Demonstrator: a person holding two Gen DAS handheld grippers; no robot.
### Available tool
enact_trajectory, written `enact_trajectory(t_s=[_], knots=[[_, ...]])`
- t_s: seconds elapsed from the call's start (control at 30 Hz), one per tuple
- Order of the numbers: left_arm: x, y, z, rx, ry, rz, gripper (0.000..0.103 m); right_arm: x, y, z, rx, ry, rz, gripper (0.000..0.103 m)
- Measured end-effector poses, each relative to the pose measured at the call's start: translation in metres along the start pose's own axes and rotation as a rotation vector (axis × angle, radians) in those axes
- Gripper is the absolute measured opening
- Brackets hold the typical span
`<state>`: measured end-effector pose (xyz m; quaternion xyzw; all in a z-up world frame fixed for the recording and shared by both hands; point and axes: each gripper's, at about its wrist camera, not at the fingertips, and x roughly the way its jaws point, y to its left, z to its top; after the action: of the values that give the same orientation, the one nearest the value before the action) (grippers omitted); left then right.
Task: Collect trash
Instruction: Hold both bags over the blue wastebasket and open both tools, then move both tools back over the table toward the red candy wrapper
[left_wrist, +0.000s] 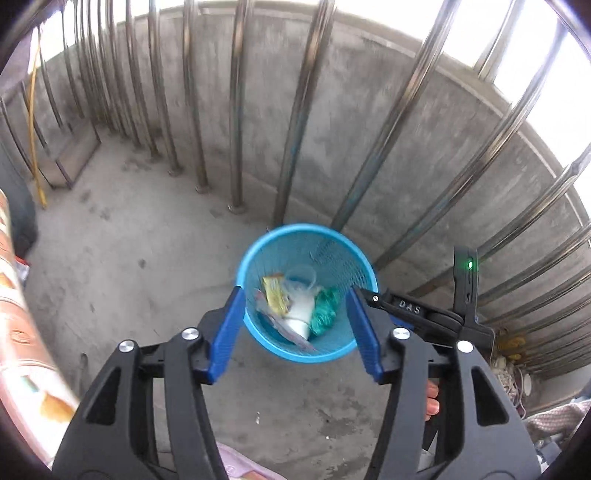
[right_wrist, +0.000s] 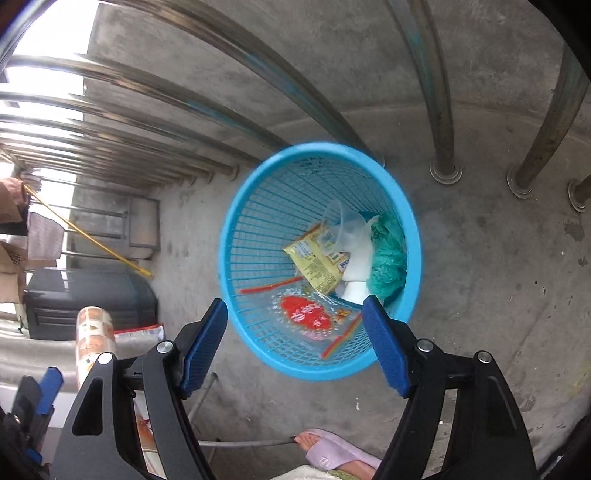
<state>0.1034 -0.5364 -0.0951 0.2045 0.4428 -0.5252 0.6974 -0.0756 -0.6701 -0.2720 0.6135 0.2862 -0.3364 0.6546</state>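
Both grippers hang over the blue mesh basket (right_wrist: 255, 236) on the concrete floor. The right gripper (right_wrist: 295, 345) has its fingers apart with nothing between them, and a red-printed clear wrapper (right_wrist: 306, 315) lies just beyond its tips. The left gripper (left_wrist: 295, 325) is likewise spread and empty, above a yellow packet (left_wrist: 275, 295), white cup (left_wrist: 301, 314) and green bundle (left_wrist: 325, 308).

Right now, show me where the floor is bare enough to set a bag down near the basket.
Bare concrete floor lies left of the blue mesh basket, up to the railing posts. A smaller patch lies right of it. Crowded: the basket's inside, and the corner by the dark bin.
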Motion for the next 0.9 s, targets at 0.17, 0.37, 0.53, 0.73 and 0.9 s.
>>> enact_trajectory(t_s=[0.17,0.37,0.53,0.73,0.9], knots=[[-0.056,-0.003,-0.004,0.003,-0.073,0.015,0.062,-0.037,0.016,-0.016,-0.044,-0.073,0.046,0.074],[-0.134,-0.002,-0.03,0.014,-0.161,0.038,0.072,-0.085,0.057,-0.043,-0.138,-0.119,0.113,0.074],[-0.193,0.016,-0.077,-0.021,-0.204,0.073,0.075,-0.113,0.099,-0.067,-0.252,-0.105,0.141,0.074],[-0.255,0.054,-0.141,-0.109,-0.303,0.191,0.08,-0.135,0.155,-0.106,-0.427,-0.046,0.189,0.075],[-0.308,0.094,-0.204,-0.216,-0.384,0.301,0.081,-0.143,0.206,-0.149,-0.581,0.023,0.218,0.078]])
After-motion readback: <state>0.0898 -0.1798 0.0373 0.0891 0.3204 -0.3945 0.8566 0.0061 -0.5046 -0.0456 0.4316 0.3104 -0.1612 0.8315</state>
